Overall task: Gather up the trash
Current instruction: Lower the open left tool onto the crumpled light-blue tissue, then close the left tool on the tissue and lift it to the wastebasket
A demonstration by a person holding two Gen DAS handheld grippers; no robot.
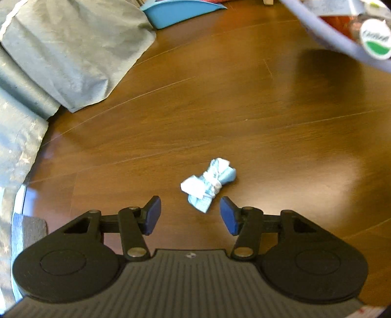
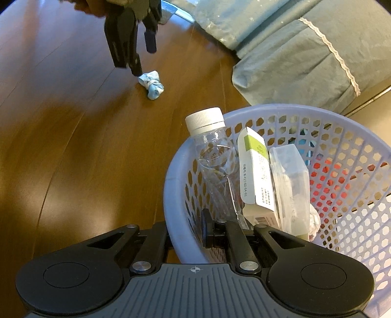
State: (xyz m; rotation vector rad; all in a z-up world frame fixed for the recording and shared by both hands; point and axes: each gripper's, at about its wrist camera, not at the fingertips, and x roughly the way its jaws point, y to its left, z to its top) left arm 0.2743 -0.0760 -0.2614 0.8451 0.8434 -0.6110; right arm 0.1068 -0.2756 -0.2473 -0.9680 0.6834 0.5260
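Note:
A crumpled light-blue wad (image 1: 209, 186) tied with a white band lies on the brown wooden floor. My left gripper (image 1: 190, 215) is open just short of it, a blue pad on each side and the wad's near end between the tips. In the right wrist view the wad (image 2: 152, 84) lies under the left gripper (image 2: 144, 58), which hangs above it. My right gripper (image 2: 188, 233) is shut on the rim of a lavender mesh basket (image 2: 354, 151); one finger is inside, the other is hidden behind the wall. The basket holds a clear bottle (image 2: 215, 156), a white-and-green carton (image 2: 256, 171) and a clear plastic box (image 2: 290, 186).
Grey-green bedding (image 1: 73, 49) hangs down along the left side; it also appears at the upper right as bedding (image 2: 305, 49). A blue plastic piece (image 1: 176, 9) lies at the far edge of the floor. The basket's rim (image 1: 342, 44) hovers at the upper right, casting a shadow on the floor.

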